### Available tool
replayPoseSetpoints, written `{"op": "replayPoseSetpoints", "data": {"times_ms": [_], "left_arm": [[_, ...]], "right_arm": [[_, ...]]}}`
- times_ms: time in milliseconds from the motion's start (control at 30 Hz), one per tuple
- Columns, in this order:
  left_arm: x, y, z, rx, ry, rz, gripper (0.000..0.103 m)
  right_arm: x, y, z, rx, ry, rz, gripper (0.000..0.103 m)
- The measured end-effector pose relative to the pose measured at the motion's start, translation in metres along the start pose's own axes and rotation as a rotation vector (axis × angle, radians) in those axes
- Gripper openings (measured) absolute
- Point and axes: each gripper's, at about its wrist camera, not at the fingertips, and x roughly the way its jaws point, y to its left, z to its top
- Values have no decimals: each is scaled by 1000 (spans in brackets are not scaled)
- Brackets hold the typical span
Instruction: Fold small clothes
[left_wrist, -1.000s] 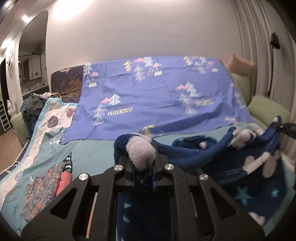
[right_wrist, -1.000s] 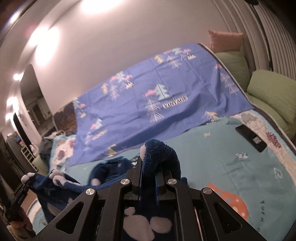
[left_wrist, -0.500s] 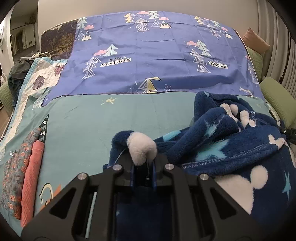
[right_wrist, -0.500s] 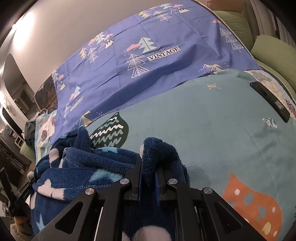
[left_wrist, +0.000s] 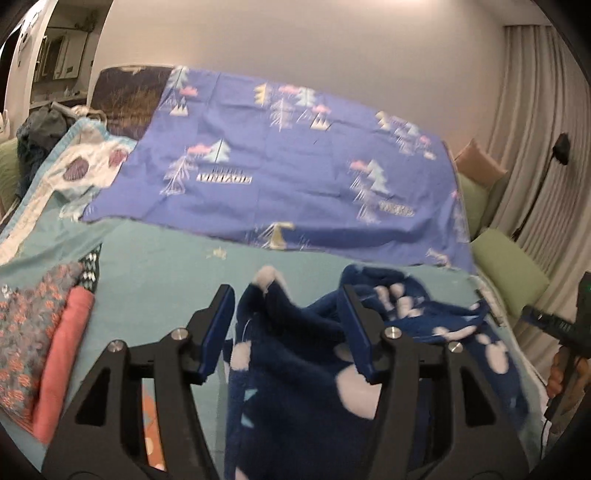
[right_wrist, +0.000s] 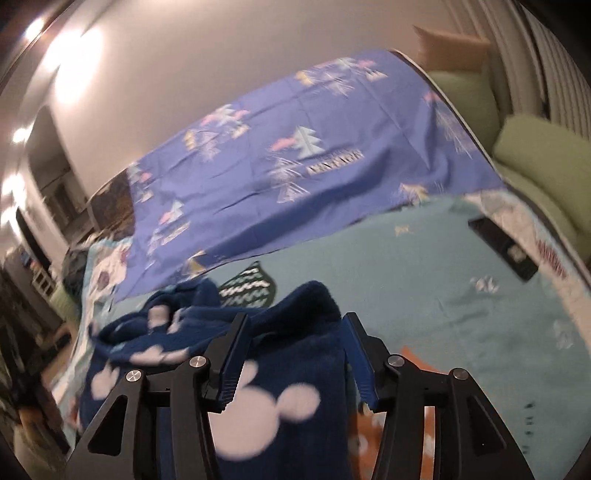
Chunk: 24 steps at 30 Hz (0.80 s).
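Both grippers, left (left_wrist: 286, 325) and right (right_wrist: 295, 345), have just been opening; jaws apart, the fleece (left_wrist: 306, 387) lies loose between them at frame bottom.

On the purple sheet (left_wrist: 280, 173) draped over the far half of my bed, white lettering beneath the printed trees, too blurred to read in my left view and my right view (right_wrist: 332, 158), no other print I can read
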Motion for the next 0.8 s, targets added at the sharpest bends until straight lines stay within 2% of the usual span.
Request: {"op": "replayPoseSetpoints", "data": {"times_ms": [33, 67, 100, 167, 233, 300, 400, 467, 533, 600, 633, 700, 733, 800], "left_arm": [[-4, -5, 1, 17, 11, -45, 58], [-3, -14, -1, 52, 55, -92, 58], [-1, -19, -3, 70, 82, -113, 58], [13, -39, -14, 129, 180, -173, 58], [37, -65, -30, 225, 291, -201, 58], [67, -87, -43, 331, 343, -147, 58], [109, -100, -42, 371, 353, -69, 58], [121, -97, -30, 355, 296, -26, 58], [135, -82, -17, 290, 233, 36, 59], [151, -65, -20, 218, 264, 88, 63], [165, -48, -26, 129, 329, 58, 63], [168, -34, -30, 55, 337, 5, 63], [165, -33, -29, 51, 326, 3, 63], [164, -40, -31, 86, 318, 38, 63]], "right_arm": [[-5, 8, -1, -37, 12, 8, 52], [-8, 20, -5, -90, 41, 20, 52], [-6, 29, -8, -126, 68, 31, 52], [6, 58, -20, -213, 148, 66, 50], [24, 85, -30, -279, 208, 80, 49], [47, 107, -38, -326, 249, 69, 49], [86, 127, -34, -349, 282, 35, 49], [102, 125, -21, -310, 270, 21, 49], [116, 113, -5, -239, 229, -3, 50], [132, 91, 1, -152, 214, -40, 50], [143, 80, -1, -113, 231, -60, 51], [161, 56, -12, -7, 281, 5, 51], [159, 51, -13, 17, 262, 32, 51], [154, 53, -11, 7, 247, 34, 51]]}}
